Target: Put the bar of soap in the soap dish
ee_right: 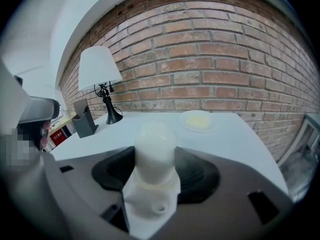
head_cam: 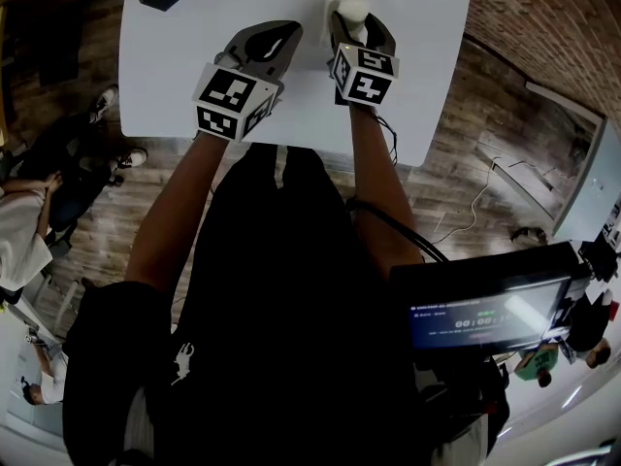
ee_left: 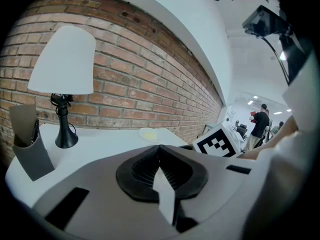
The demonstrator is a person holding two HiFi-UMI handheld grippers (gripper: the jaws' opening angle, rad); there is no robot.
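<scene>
Right gripper (head_cam: 359,29) was clamped on the soap (ee_right: 155,146), over the table (ee_right: 240,139). Dish (ee_right: 186,122) sat well apart, by the wall. Left gripper (ee_left: 160,171) was shut, empty. Risk: the smooth rounded bar could squirt from the jaws, or catch the dish rim and skid.

A white table (head_cam: 175,85) fills the 12 o'clock end of the head view, set against a red brick wall (ee_right: 210,59). At its far left corner, about 10 o'clock from the right gripper view, stands a black-stemmed lamp (ee_right: 100,69) with a white shade, and just beside it a grey upright holder (ee_right: 84,121). Wooden floor (head_cam: 485,153) shows at 3 o'clock, with a thin cable (head_cam: 475,207) trailing over it. A lit screen (head_cam: 485,314) sits at 4 o'clock. A seated bystander (head_cam: 24,231) is at 9 o'clock.
</scene>
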